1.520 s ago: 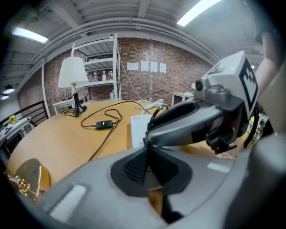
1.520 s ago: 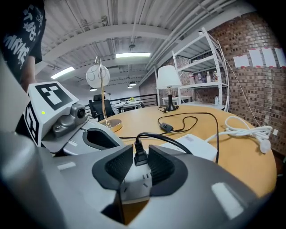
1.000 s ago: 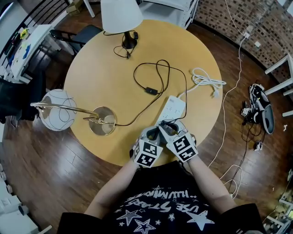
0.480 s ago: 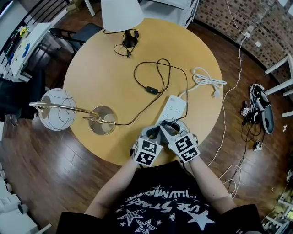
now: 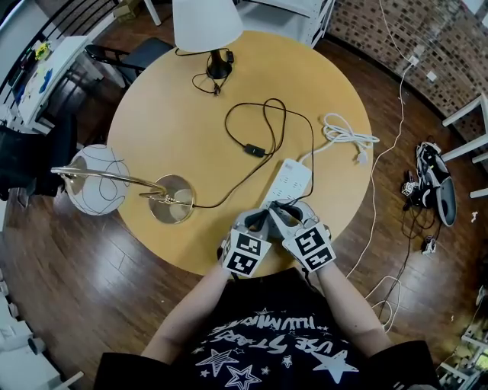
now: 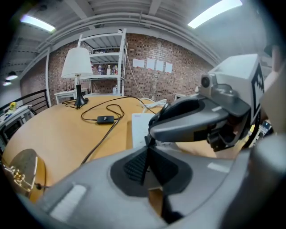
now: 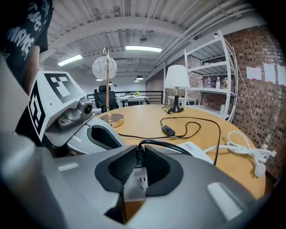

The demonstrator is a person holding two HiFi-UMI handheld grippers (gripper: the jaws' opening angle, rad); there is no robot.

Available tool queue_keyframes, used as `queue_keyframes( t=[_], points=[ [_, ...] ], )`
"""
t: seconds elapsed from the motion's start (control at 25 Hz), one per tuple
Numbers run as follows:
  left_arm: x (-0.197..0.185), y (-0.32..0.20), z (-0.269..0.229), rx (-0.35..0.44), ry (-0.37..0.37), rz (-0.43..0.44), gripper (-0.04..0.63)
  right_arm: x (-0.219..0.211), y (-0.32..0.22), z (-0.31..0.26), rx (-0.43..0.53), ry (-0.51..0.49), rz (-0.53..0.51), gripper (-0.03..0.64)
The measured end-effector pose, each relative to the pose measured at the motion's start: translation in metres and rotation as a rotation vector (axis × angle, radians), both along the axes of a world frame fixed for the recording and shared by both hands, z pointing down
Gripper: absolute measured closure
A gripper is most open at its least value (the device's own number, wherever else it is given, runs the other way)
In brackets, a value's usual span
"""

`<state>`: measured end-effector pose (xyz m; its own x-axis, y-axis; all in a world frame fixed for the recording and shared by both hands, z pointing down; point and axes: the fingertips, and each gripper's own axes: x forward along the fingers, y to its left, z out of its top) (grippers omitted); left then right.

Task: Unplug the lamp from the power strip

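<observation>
A white power strip [image 5: 288,180] lies on the round wooden table [image 5: 168,114], its near end under both grippers. A black plug [image 7: 136,154] stands in the strip's socket [image 7: 141,180]. My right gripper [image 7: 136,162] is closing on it and its pads touch the plug's sides. The plug's black cord [image 5: 263,122], with an inline switch [image 5: 254,151], loops away across the table. My left gripper [image 6: 145,162] is shut on the strip's near end [image 6: 139,129], right beside the right gripper [image 5: 280,210]. A white-shaded lamp [image 5: 206,23] stands at the far edge.
A gold lamp with a wire globe [image 5: 95,183] and a round base [image 5: 172,200] lies at the table's left. A coiled white cord [image 5: 347,133] rests at the right edge. A black chair [image 5: 122,57] is at the far left, shelving [image 7: 210,76] beyond the table.
Both grippers stay at the strip's near end; the right one has shifted only slightly. Nothing else on the table has moved.
</observation>
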<state>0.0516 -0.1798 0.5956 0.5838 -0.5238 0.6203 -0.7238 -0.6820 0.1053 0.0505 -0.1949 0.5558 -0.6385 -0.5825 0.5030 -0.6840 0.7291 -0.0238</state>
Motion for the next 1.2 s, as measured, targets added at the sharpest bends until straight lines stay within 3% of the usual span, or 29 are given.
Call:
queue_keyframes(
  t=[0.16, 0.32, 0.48, 0.68, 0.76, 1.0, 1.2],
  points=[
    [0.001, 0.0, 0.001, 0.009, -0.005, 0.007, 0.591, 0.003, -0.009, -0.023, 0.065, -0.074, 0.023, 0.563],
    [-0.001, -0.001, 0.001, 0.008, -0.005, 0.003, 0.591, 0.0, -0.027, -0.045, 0.117, -0.053, 0.022, 0.563],
    [0.0, -0.001, 0.001, -0.005, 0.013, -0.002, 0.591, 0.012, -0.032, -0.044, 0.117, -0.053, 0.038, 0.56],
    [-0.005, -0.003, 0.0, -0.005, 0.006, 0.005, 0.591, 0.022, -0.028, -0.058, 0.106, -0.136, 0.089, 0.558],
    [-0.011, -0.01, -0.008, 0.028, 0.0, -0.022, 0.591, 0.025, -0.029, -0.069, 0.127, -0.15, 0.094, 0.558],
    [-0.036, -0.043, -0.065, 0.125, 0.104, -0.165, 0.591, 0.027, -0.036, -0.112, 0.194, -0.205, 0.105, 0.557],
    [-0.053, -0.06, -0.138, 0.3, 0.206, -0.236, 0.591, 0.026, -0.036, -0.153, 0.266, -0.247, 0.108, 0.555]
  ],
)
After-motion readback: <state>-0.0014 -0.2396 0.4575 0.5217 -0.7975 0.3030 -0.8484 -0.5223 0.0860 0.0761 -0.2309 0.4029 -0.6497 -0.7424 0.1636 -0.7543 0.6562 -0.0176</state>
